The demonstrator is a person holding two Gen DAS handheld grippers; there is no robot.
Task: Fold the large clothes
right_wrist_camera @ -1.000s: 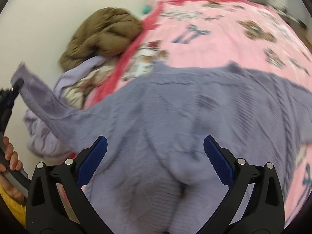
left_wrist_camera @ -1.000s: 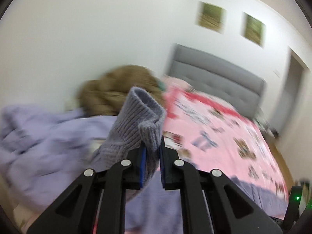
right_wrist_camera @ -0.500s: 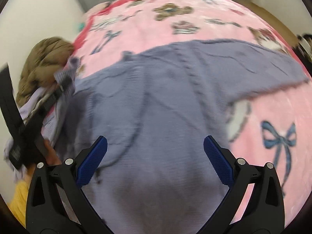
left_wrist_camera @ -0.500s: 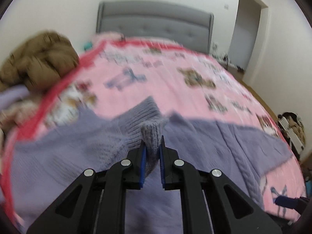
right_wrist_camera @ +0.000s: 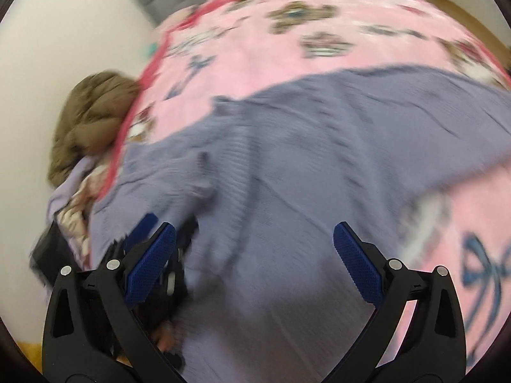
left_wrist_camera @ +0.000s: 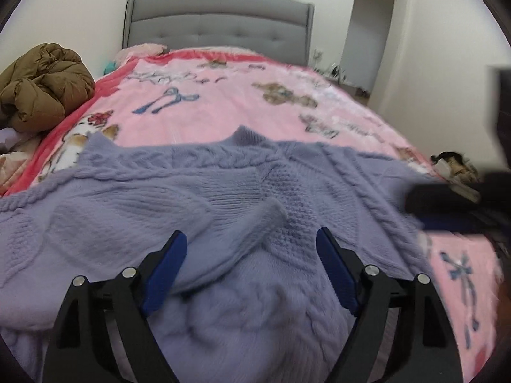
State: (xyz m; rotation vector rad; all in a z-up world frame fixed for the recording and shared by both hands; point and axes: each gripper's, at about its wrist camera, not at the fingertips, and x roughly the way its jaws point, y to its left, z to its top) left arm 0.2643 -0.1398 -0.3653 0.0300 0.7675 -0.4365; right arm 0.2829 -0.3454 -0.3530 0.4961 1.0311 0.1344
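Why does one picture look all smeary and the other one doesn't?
Right wrist view: motion blur smears the purple sweater, the pink blanket and the brown jacket. Left wrist view: mostly sharp, so the sweater's cable knit and grey headboard read clearly; only the right edge is blurred. Both views bulge and have dark rounded corners from the fisheye lens.

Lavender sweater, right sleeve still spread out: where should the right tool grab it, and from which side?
Take the lavender sweater by the far end of its outstretched right sleeve, near the cuff. It lies flat on the pink blanket with a free edge, so come from above and pinch that edge. The right tool is open and empty. The left tool has just been opening, with the other sleeve lying loose between its fingers.
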